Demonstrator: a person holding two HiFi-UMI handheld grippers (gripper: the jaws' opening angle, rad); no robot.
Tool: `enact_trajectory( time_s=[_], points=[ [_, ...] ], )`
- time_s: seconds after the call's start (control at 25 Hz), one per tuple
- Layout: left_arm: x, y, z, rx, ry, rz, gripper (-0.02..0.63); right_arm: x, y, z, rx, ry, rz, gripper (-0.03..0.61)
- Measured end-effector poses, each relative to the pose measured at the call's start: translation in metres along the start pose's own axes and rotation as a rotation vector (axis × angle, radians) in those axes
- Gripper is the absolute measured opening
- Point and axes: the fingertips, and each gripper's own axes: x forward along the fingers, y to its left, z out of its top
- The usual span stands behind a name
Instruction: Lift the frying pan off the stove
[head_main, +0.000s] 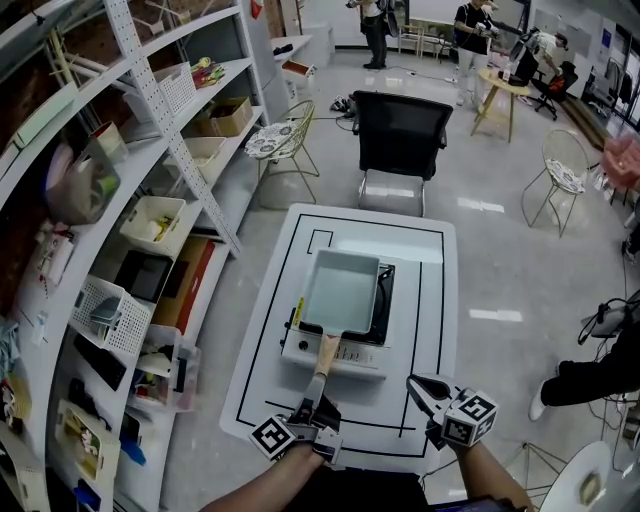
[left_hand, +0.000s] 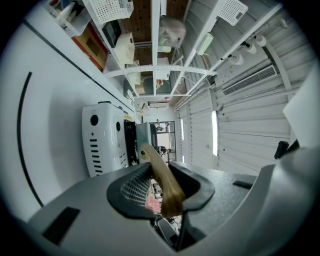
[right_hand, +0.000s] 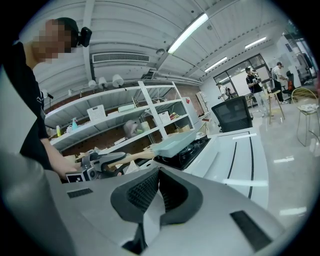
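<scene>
Rectangular frying pan (head_main: 340, 292) over the portable gas stove (head_main: 335, 360) at table centre: rigid metal, probably front-heavy, best taken by its near wooden handle (head_main: 326, 352). Left gripper (head_main: 317, 388) half open, clamped on that handle; right gripper (head_main: 426, 390), near right, jaws together, holding nothing

Frying pan (head_main: 340, 292): looked matt, pale-coated metal inside.
Handle (head_main: 327, 352): was smooth, unpainted wood (a light tan).
Stove (head_main: 362, 360): had a glossy white casing.
Worktop (head_main: 420, 262): was smooth white, slightly shiny.
</scene>
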Motion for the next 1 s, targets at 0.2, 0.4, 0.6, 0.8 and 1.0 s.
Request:
enact_trajectory(
  time_s=[0.2, 0.4, 0.6, 0.8, 1.0],
  points=[
    [-0.001, -0.003, 0.003, 0.012, 0.016, -0.009, 0.114, 0.003, -0.001, -0.002, -0.001, 0.004, -0.002, 0.025],
    [-0.003, -0.004, 0.006, 0.005, 0.023, -0.017, 0.114, 0.006, -0.001, -0.002, -0.006, 0.005, -0.007, 0.026],
    [-0.003, -0.007, 0.003, -0.031, 0.033, -0.03, 0.115, 0.006, -0.001, 0.002, -0.011, 0.008, -0.01, 0.025],
    [-0.002, -0.007, 0.0, -0.054, 0.049, -0.038, 0.115, 0.005, -0.002, 0.002, -0.01, 0.01, -0.018, 0.025],
    [0.0, -0.012, -0.001, -0.045, 0.065, -0.055, 0.117, 0.003, -0.004, 0.002, -0.009, 0.008, -0.026, 0.025]
  ],
)
